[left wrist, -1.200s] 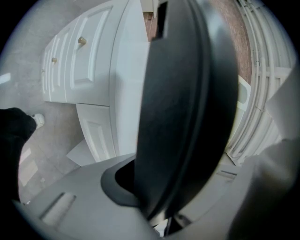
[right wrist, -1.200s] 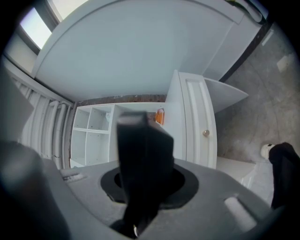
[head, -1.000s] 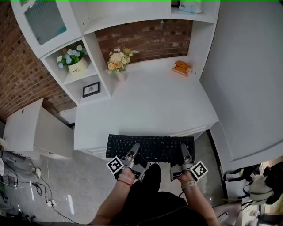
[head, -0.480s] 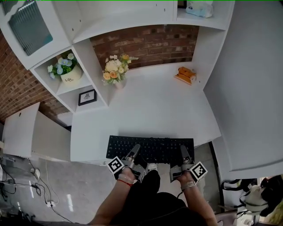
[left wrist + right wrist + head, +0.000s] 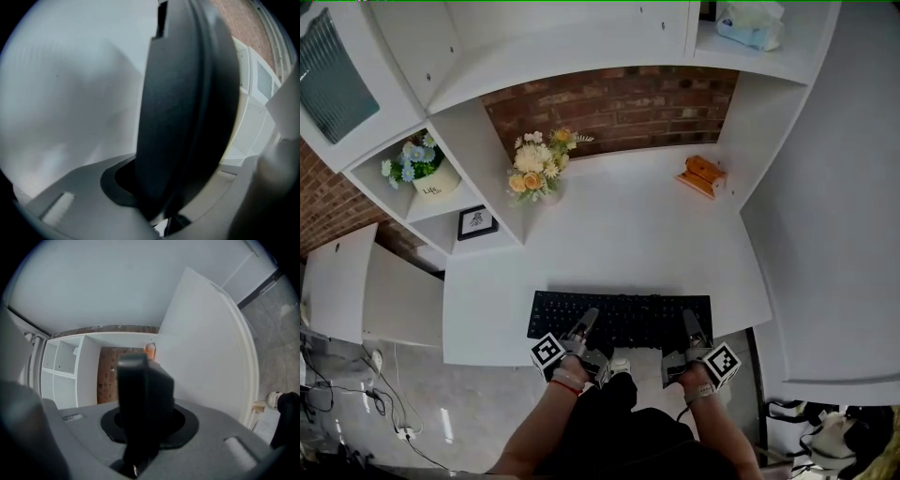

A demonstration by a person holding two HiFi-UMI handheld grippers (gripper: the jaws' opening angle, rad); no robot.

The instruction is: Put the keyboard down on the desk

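A black keyboard (image 5: pixel 623 317) hangs level over the front part of the white desk (image 5: pixel 628 234), its near edge about at the desk's front edge. My left gripper (image 5: pixel 587 322) is shut on the near edge left of the middle, and my right gripper (image 5: pixel 689 324) is shut on it near the right end. In the left gripper view the keyboard (image 5: pixel 183 103) is a dark slab seen edge-on between the jaws of that gripper (image 5: pixel 161 206). The right gripper view shows the keyboard (image 5: pixel 140 390) clamped in its gripper (image 5: pixel 140 441). Whether it touches the desktop I cannot tell.
A vase of flowers (image 5: pixel 534 172) stands at the desk's back left and an orange object (image 5: pixel 701 175) at the back right. Left shelves hold a flower pot (image 5: pixel 427 174) and a small frame (image 5: pixel 476 223). A white panel (image 5: pixel 825 234) bounds the right.
Both grippers have carried the keyboard forward, from just off the desk's front edge to above the desktop's front part. The grips are unchanged.
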